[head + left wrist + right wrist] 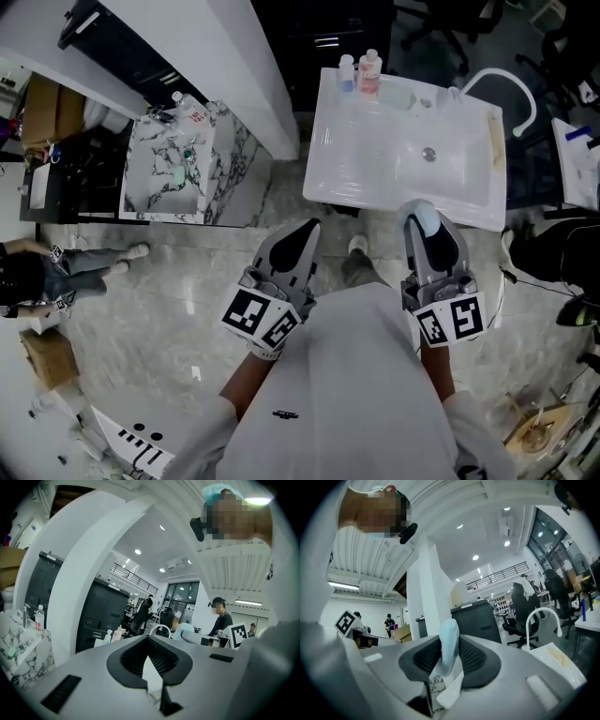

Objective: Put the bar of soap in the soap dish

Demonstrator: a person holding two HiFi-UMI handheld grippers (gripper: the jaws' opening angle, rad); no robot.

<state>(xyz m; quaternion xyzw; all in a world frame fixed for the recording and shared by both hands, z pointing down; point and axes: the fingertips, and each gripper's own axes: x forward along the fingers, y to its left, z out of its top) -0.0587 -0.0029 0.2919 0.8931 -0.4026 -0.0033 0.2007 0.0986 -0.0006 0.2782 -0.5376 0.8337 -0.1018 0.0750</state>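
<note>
A pale blue bar of soap [427, 222] stands on edge between the pads of my right gripper [422, 211], which is shut on it; the right gripper view shows the soap [449, 641] upright in the jaws. The gripper hangs just before the front edge of the white sink [375, 169]. A pale green soap dish [398, 97] lies on the sink's back ledge, near the bottles. My left gripper [311, 226] is held level to the left of the sink's front corner, its jaws closed to a point with nothing in them [149, 653].
Two small bottles [359, 72] stand at the sink's back left. A white curved faucet [511, 89] rises at its right. A marble-patterned counter [150, 183] with small items is on the left, beyond a white pillar [234, 56]. Office chairs stand behind the sink.
</note>
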